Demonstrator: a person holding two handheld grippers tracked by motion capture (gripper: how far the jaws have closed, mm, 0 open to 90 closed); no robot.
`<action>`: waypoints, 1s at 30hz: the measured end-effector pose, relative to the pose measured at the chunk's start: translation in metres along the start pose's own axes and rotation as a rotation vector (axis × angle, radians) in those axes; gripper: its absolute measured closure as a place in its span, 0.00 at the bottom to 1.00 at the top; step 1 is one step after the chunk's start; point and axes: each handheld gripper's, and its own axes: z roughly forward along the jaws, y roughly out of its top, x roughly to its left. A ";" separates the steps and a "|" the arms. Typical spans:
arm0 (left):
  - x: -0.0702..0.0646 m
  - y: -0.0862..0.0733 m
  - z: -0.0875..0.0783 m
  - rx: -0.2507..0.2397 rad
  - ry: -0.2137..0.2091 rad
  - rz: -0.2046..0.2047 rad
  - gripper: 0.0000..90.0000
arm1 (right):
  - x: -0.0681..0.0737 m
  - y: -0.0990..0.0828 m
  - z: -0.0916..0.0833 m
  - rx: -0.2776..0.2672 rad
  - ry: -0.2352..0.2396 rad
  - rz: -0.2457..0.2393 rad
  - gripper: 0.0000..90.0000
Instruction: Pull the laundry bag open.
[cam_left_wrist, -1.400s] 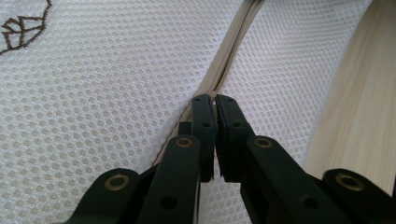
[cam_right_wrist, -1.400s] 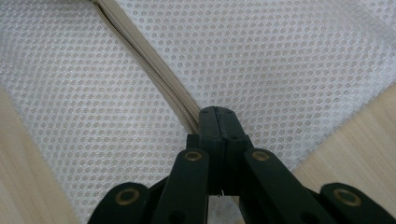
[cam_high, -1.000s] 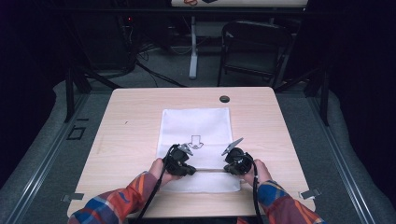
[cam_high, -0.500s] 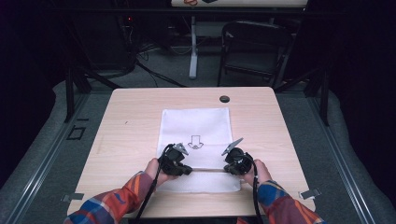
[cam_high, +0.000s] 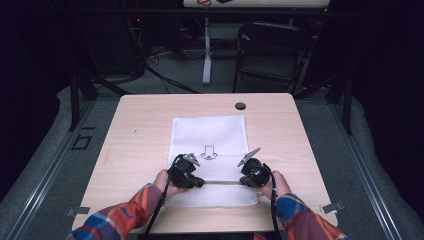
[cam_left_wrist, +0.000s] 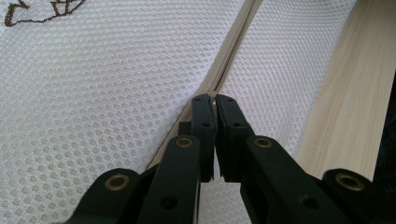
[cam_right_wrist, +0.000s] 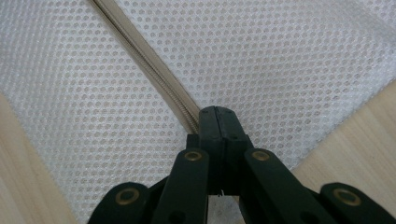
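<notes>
High view: light wood table (cam_high: 150, 130) in a dark room, folding chair (cam_high: 270, 50) behind it. White mesh bag (cam_high: 210, 132) lies flat mid-table with an arrow print; left gripper (cam_high: 199, 183) and right gripper (cam_high: 242, 181) sit at its zipper (cam_high: 220, 183) near the front edge.

Left gripper view: honeycomb mesh, beige zipper (cam_left_wrist: 233, 51) running into the jaws, which are pinched together on it.

Right gripper view: same mesh; zipper (cam_right_wrist: 144, 60) ends at the jaws, clamped tight on it.

Wooden table (cam_high: 140, 145), black folding chair (cam_high: 272, 50) beyond it.
</notes>
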 end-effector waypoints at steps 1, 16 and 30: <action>0.000 0.000 0.000 0.002 0.005 0.001 0.97 | 0.000 0.000 0.000 0.000 -0.001 0.000 1.00; 0.003 -0.008 -0.007 0.000 0.006 -0.016 0.97 | 0.000 0.001 0.000 0.010 -0.006 -0.010 1.00; 0.010 -0.020 -0.018 -0.004 0.031 -0.053 0.97 | 0.000 0.000 0.000 0.001 -0.003 -0.003 1.00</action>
